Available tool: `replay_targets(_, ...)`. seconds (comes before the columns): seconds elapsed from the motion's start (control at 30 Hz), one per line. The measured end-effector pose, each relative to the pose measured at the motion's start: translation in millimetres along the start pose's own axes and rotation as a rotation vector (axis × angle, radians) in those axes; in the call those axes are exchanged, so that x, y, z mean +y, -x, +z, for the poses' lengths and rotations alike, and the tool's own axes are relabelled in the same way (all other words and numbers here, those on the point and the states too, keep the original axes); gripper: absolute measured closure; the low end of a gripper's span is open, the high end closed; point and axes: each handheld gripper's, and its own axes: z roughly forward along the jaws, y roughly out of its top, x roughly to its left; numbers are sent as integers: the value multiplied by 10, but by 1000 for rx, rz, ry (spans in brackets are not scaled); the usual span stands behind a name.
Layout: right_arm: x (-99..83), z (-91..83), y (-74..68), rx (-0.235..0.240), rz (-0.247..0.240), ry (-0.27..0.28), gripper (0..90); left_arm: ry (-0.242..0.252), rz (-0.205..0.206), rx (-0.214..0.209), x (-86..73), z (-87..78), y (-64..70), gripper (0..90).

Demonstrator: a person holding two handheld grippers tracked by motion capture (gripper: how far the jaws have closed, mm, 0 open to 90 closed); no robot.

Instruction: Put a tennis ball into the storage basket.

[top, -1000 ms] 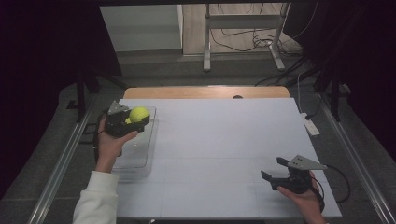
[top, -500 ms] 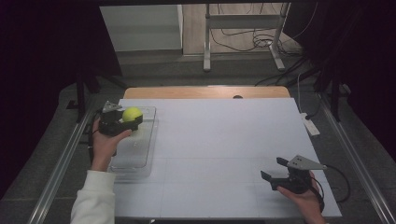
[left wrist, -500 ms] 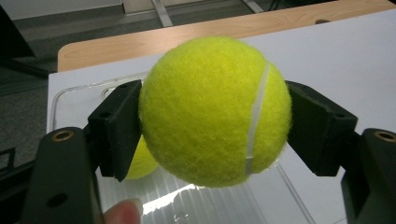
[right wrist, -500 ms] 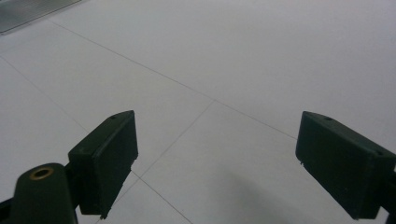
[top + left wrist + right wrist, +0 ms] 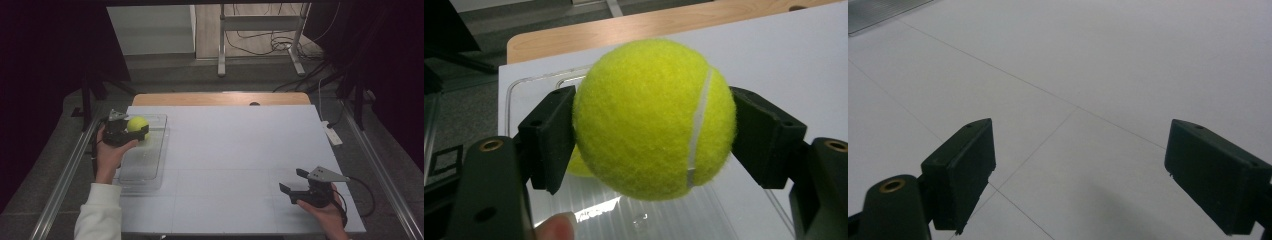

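A yellow tennis ball [image 5: 136, 125] is clamped between the black jaws of my left gripper [image 5: 136, 128], held over the far end of a clear plastic tray [image 5: 142, 167] at the table's left side. In the left gripper view the ball [image 5: 654, 117] is squeezed from both sides by the pads [image 5: 549, 137], with the tray [image 5: 524, 90] beneath it. My right gripper [image 5: 295, 182] rests low near the table's front right corner, jaws spread wide with nothing between them. In the right gripper view its gripper [image 5: 1078, 175] faces bare white table.
The white table top [image 5: 235, 150] has faint grid lines and a wooden strip [image 5: 220, 98] along its far edge. A white power strip [image 5: 332, 133] lies off the right edge. Metal rails run along both sides.
My left gripper carried the ball slightly left and toward the tray's far end. The right gripper stayed put.
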Motion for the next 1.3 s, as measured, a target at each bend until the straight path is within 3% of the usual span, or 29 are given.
replay_targets(0.5, 1, -2, 1, 0, -1, 1, 134, -72, -8, 37, -66, 66, -92, 261)
replay_targets(0.7, 2, -5, 3, 2, 0, 4, 134, -115, -2, 30, -95, 117, -104, 261)
replay_targets(1.3, 3, -6, 5, 0, -1, 2, 134, -184, 5, 48, -150, 150, -148, 261)
